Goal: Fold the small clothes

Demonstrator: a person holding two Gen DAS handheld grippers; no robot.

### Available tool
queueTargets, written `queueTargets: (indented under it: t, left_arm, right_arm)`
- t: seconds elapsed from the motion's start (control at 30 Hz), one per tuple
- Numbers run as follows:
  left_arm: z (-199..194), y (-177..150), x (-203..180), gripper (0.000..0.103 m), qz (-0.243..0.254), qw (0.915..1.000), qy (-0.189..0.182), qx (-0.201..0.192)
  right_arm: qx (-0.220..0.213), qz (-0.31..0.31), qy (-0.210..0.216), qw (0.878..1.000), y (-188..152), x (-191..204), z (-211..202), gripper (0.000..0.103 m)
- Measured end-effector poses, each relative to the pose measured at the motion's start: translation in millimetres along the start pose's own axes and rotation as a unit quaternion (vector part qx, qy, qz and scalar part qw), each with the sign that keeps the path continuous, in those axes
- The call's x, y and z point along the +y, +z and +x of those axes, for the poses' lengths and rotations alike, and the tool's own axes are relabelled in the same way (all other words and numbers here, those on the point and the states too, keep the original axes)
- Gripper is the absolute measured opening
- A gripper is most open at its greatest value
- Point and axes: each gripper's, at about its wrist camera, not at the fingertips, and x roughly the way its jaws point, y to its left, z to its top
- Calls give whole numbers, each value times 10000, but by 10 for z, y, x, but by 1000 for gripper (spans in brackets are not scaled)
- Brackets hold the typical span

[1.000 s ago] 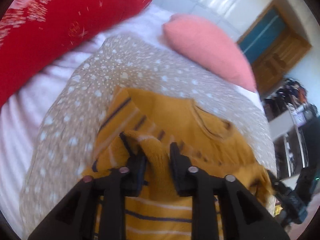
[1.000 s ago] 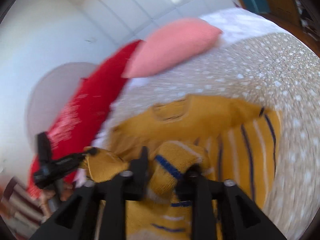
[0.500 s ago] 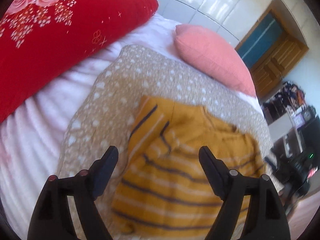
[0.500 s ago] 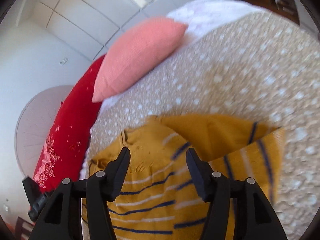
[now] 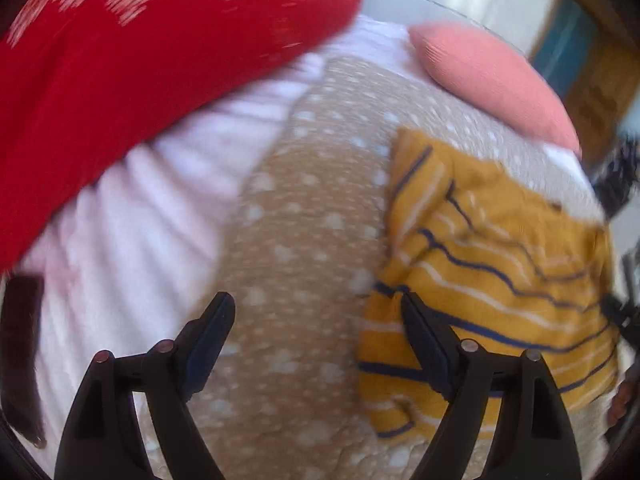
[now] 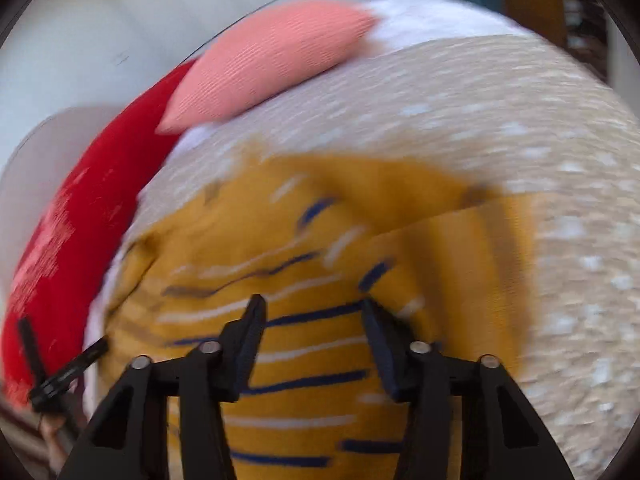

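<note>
A small mustard-yellow sweater (image 5: 488, 272) with navy and white stripes lies partly folded on a tan blanket with white dots (image 5: 296, 248). My left gripper (image 5: 316, 320) is open and empty, over the blanket just left of the sweater's edge. In the right wrist view the sweater (image 6: 320, 288) fills the middle. My right gripper (image 6: 312, 316) is open and empty, low over its striped body. The left gripper (image 6: 52, 376) shows at the lower left there. Both views are blurred.
A large red flowered pillow (image 5: 120, 64) lies at the far left and a pink pillow (image 5: 488, 76) behind the sweater. White bedding (image 5: 152, 216) lies between the red pillow and the blanket. A wooden door (image 5: 600, 80) stands beyond the bed.
Both grippers held sweater fabric a second ago, then opened and let it drop folded. Since then the left gripper has swung left off the sweater. The right one has moved closer over it.
</note>
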Motion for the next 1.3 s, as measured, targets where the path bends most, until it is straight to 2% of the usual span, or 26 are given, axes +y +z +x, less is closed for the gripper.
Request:
queueTargets:
  t: [0.07,0.17,0.23,0.37,0.47,0.53,0.63,0.7,0.73,0.8,0.9,0.97,1.07,1.17,1.2,1.3]
  left_arm:
    - [-107,-58,78,84,-200,9997,-24,-154]
    - [-247,-254,93,87,-391,9978,-380,-387]
    - [-281,-406,29,88,-473,9960,-584,-484]
    - [-243,-670,-175,88,-293,9943,-790,-647]
    - [-266,-752,-251,88,-43,9936,-803,-797]
    - [-346,-738,-242,88,-2,9907,-999,-925]
    - [-410,-744,-165,90,138,9880,-1085,-1089]
    - [-397,-712,-76,90,91,9879,-1152,-1036]
    - [-406,-706,-37,90,47,9877,-1191,-1016]
    - [-433,-637,102,90,-168,9868,-1209,-1064]
    - [-496,-566,304,90,-472,9846,-1161,-1220]
    - [-504,-528,436,91,-694,9838,-1077,-1257]
    - [-483,-495,650,91,-1066,9817,-1039,-1188]
    - [-498,-488,833,91,-1364,9785,-989,-1190]
    - [-513,-488,890,91,-1448,9771,-964,-1224]
    - [-561,-500,1057,91,-1692,9727,-890,-1314]
  right_arm:
    - [-111,85,-102,9999,5,-67,-127,51]
    - [-256,-355,-416,9982,-80,104,-348,55]
    - [-237,-672,-449,9965,-178,205,-483,55]
    - [-21,-1258,-434,9911,-480,450,-615,55]
    - [253,-1590,-648,9848,-597,598,-425,55]
    - [312,-1745,-893,9801,-493,694,-245,55]
    - [456,-1541,-969,9822,-161,769,125,55]
    - [585,-1385,-1155,9819,108,738,411,55]
    - [620,-1440,-1378,9780,236,737,545,54]
    - [463,-1420,-2081,9666,479,704,709,52]
    - [-50,-962,-2333,9676,674,733,602,55]
    - [-328,-899,-2168,9715,685,894,458,55]
    - [-329,-1221,-1519,9803,492,1353,342,59]
    - [45,-1657,-772,9831,141,1941,386,63]
    - [304,-1843,-441,9814,-30,2189,435,64]
    - [801,-2259,41,9708,-415,2692,574,65]
